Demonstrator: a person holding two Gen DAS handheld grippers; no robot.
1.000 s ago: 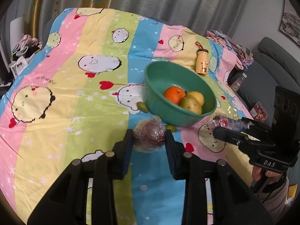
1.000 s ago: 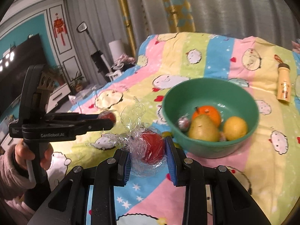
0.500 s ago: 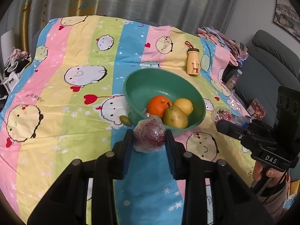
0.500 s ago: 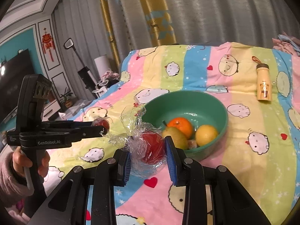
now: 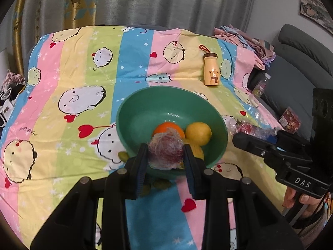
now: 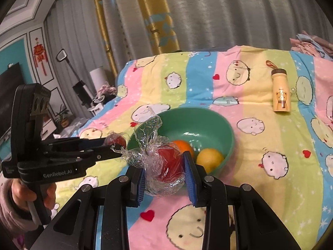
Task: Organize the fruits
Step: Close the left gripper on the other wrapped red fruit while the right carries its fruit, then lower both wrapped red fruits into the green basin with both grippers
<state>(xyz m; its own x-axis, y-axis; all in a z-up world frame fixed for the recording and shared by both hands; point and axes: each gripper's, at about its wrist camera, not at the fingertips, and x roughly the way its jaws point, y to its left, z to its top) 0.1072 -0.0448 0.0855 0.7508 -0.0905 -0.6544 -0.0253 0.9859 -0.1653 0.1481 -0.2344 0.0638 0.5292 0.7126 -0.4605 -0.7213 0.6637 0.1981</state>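
Note:
A green bowl (image 5: 145, 112) (image 6: 216, 125) sits on the striped bedsheet and holds an orange (image 5: 166, 128) (image 6: 183, 144), a yellow lemon (image 5: 198, 132) (image 6: 209, 158) and a partly hidden pear. My left gripper (image 5: 165, 156) is shut on a dark red fruit in plastic wrap (image 5: 166, 150), held over the bowl's near rim. My right gripper (image 6: 164, 170) is shut on a red wrapped apple (image 6: 168, 163) just short of the bowl, right of the left gripper (image 6: 113, 144).
A yellow bear bottle (image 5: 211, 70) (image 6: 281, 95) lies beyond the bowl. Small green fruits (image 5: 123, 155) lie by the bowl's near side. A grey sofa (image 5: 299, 62) is to the right, with curtains behind the bed.
Both grippers have moved forward toward the bowl with their wrapped fruits. The left one now hangs over the bowl's near rim.

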